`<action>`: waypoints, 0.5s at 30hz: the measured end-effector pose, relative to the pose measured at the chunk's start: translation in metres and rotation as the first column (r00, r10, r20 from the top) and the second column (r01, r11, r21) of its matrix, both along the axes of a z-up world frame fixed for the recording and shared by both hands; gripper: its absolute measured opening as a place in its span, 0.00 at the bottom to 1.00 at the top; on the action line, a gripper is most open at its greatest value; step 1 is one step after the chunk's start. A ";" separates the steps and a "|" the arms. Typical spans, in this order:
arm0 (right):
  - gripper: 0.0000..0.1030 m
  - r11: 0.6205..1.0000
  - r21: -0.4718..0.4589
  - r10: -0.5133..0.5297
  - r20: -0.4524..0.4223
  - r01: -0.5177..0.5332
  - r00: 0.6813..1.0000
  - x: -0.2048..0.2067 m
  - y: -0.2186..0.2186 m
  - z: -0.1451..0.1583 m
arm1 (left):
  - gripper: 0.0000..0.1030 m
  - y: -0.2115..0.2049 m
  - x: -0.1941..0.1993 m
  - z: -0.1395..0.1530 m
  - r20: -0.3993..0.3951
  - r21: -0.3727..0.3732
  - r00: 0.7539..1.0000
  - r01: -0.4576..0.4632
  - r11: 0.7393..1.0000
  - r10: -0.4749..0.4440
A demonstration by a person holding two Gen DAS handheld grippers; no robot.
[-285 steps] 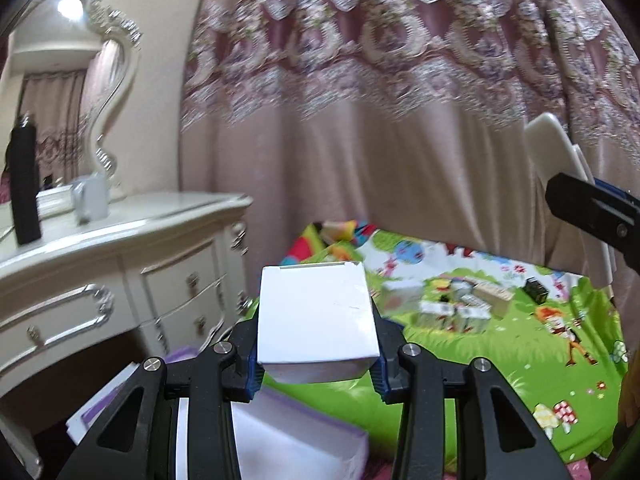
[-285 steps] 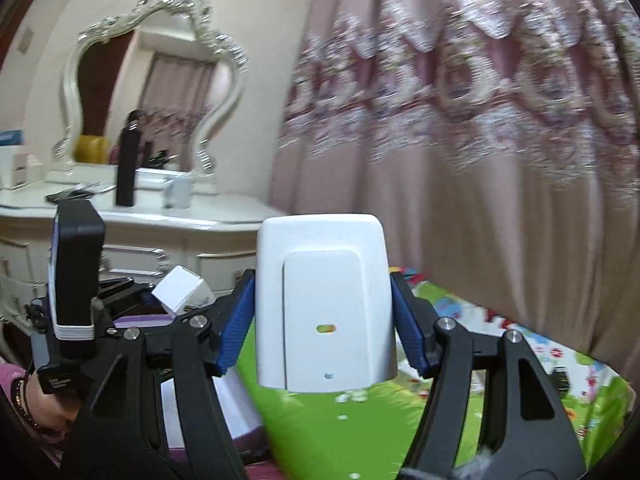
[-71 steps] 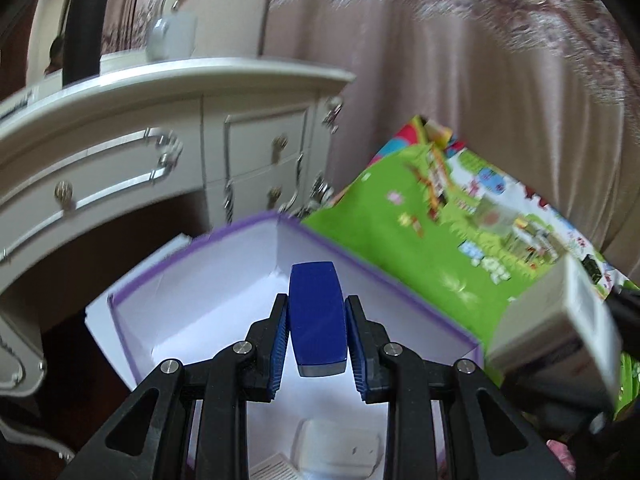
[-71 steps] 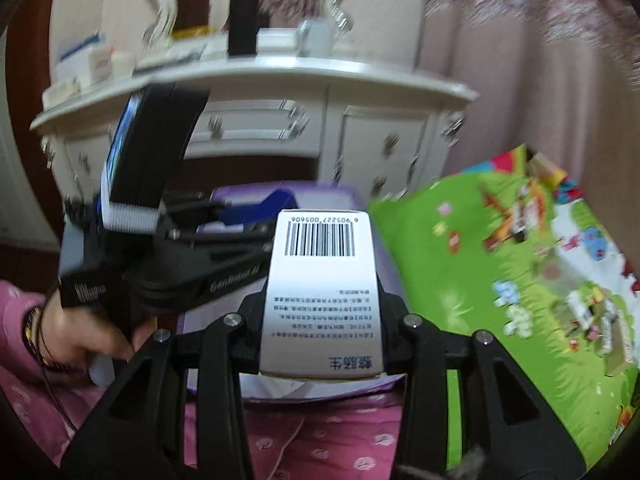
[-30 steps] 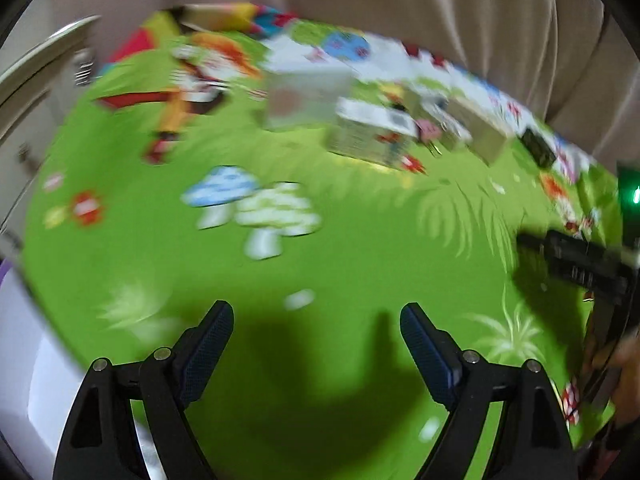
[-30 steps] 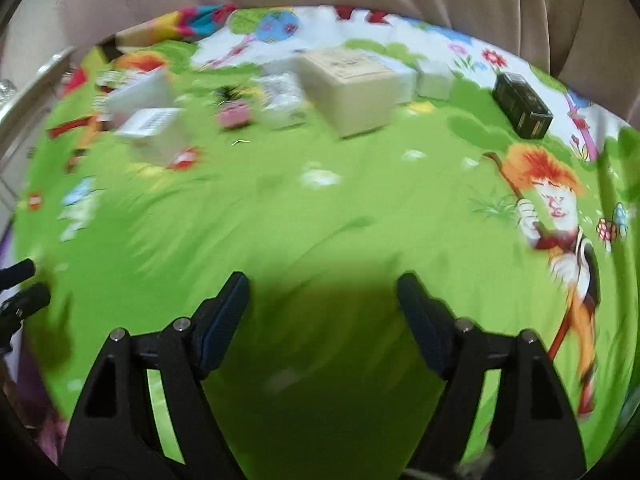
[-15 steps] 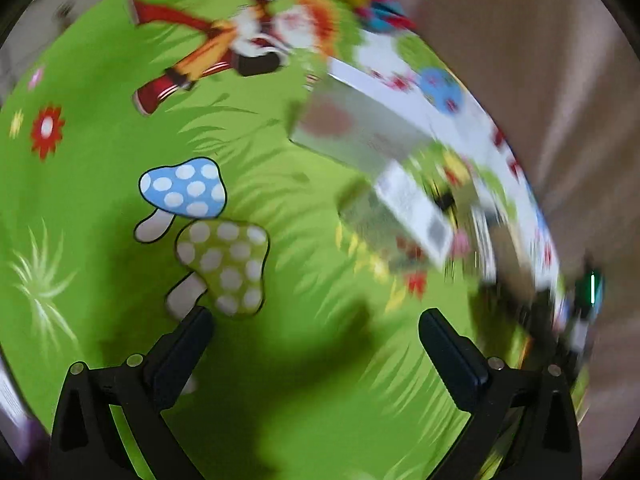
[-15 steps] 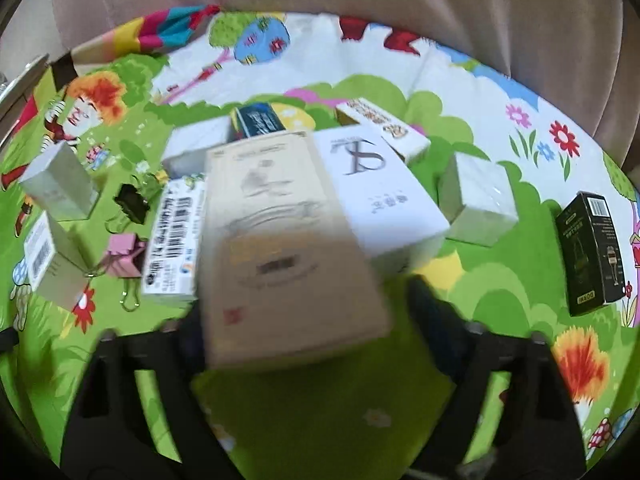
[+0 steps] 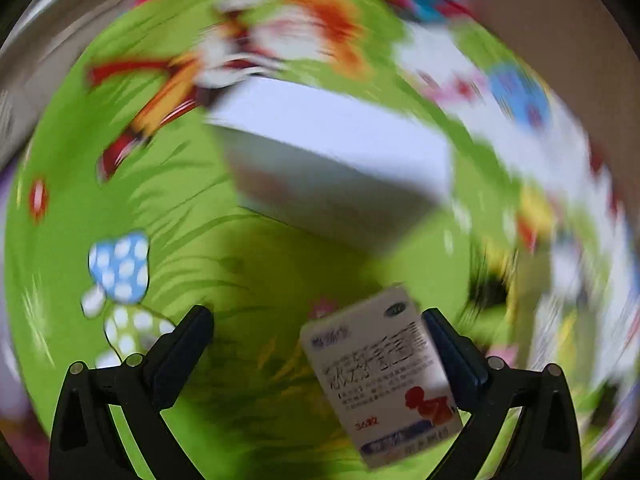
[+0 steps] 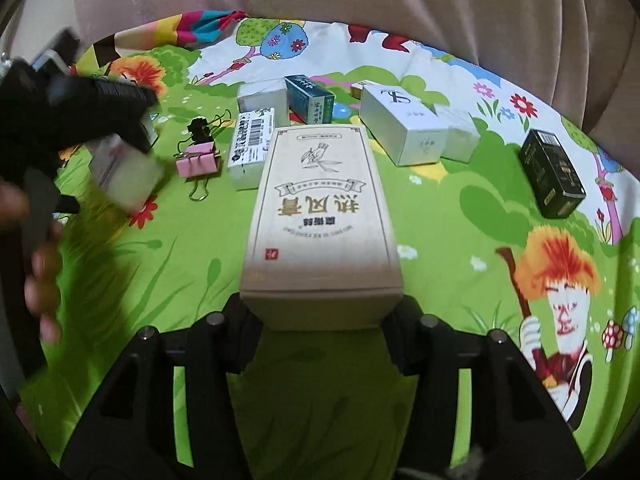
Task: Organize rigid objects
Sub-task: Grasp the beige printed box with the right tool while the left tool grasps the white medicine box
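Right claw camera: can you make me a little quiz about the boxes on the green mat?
1. True or false: the binder clip is blue.
2. Which box sits between the right claw's fingers? A) a red box B) the tan box C) a blue box
3. Fill in: in this view the black box lies to the ___ of the tan box.

Key: 1 false, it is pink. 2 B; the jaws have just been closing on it. 3 right.
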State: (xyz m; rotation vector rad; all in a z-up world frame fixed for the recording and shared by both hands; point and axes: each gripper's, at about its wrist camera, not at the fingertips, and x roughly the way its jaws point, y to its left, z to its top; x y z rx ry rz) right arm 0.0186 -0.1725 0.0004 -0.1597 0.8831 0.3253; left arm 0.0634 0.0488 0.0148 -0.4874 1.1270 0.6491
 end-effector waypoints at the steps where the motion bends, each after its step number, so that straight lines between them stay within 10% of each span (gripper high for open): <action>1: 0.54 1.000 0.003 -0.001 -0.001 0.001 1.000 -0.002 -0.001 0.000 | 1.00 -0.004 -0.001 -0.001 0.011 0.036 0.997 0.076 0.996 -0.076; 5: 0.54 1.000 0.003 0.001 0.000 -0.001 1.000 -0.015 -0.004 0.000 | 0.40 0.001 -0.028 0.009 0.123 0.146 0.945 0.283 0.948 -0.302; 11: 0.55 0.999 0.008 -0.039 -0.001 0.039 0.999 -0.045 -0.009 0.000 | 0.41 0.010 -0.080 0.013 0.194 0.146 0.748 0.617 0.773 -0.634; 15: 0.55 0.997 -0.001 -0.072 0.002 0.072 0.997 -0.074 -0.008 0.000 | 0.60 0.024 -0.092 0.011 0.266 0.104 0.706 0.656 0.747 -0.657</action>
